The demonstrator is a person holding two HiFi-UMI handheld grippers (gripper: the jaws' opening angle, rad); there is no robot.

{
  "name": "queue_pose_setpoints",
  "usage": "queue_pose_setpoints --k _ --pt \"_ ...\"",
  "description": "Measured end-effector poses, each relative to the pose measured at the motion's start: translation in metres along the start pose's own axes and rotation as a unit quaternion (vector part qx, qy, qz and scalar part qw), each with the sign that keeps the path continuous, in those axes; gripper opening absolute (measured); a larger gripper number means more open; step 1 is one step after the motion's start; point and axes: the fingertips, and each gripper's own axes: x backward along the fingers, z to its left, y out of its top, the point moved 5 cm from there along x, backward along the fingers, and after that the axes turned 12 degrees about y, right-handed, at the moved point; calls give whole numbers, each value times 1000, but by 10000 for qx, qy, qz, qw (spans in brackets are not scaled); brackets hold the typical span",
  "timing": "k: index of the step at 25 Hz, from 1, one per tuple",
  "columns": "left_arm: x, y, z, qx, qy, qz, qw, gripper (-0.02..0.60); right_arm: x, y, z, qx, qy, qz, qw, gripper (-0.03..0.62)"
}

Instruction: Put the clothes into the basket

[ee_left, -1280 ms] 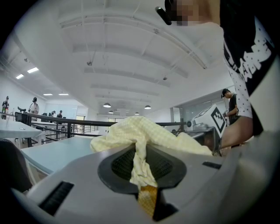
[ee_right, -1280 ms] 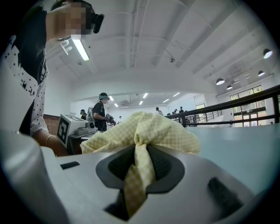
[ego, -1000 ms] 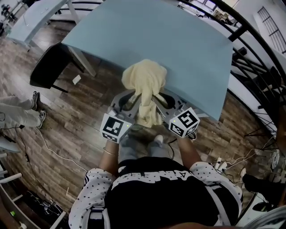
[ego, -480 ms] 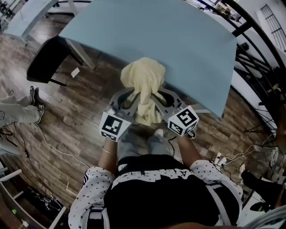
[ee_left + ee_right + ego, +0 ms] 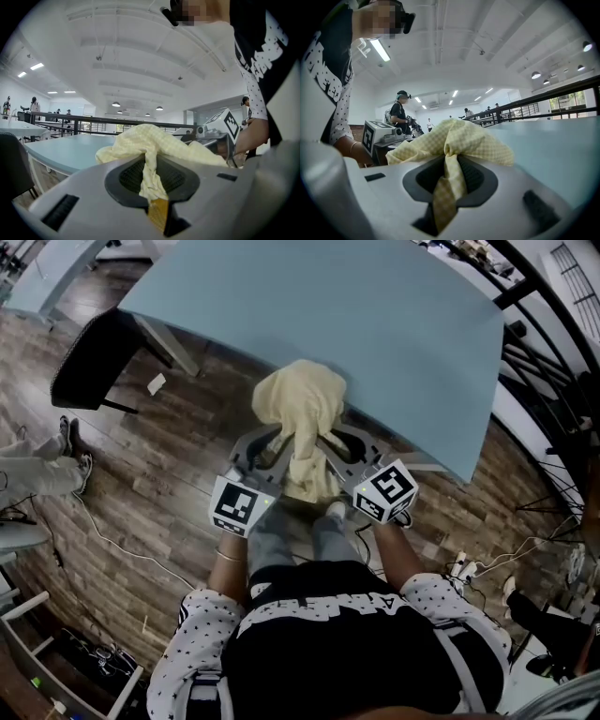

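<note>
A pale yellow checked cloth (image 5: 300,409) is bunched up at the near edge of the light blue table (image 5: 394,324), with a tail hanging down between my two grippers. My left gripper (image 5: 284,443) is shut on the cloth from the left and my right gripper (image 5: 325,442) from the right. In the left gripper view the cloth (image 5: 145,140) runs down into the closed jaws of the left gripper (image 5: 151,174). The right gripper view shows the cloth (image 5: 461,138) pinched the same way in the right gripper (image 5: 449,177). No basket is in view.
A black chair (image 5: 89,371) stands on the wooden floor at the left of the table. A person's legs (image 5: 37,474) and cables (image 5: 112,545) lie at the far left. A black railing (image 5: 553,381) runs along the right.
Both grippers have sunk a little together with the cloth, staying at the table's near edge. The jaws hold the cloth as before.
</note>
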Motion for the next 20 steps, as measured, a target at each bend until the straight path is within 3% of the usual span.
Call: queue_pose_setpoints --k 20 --pt "3 -40 6 50 -4 311 9995 75 -15 -36 -1 -156 112 358 9992 78"
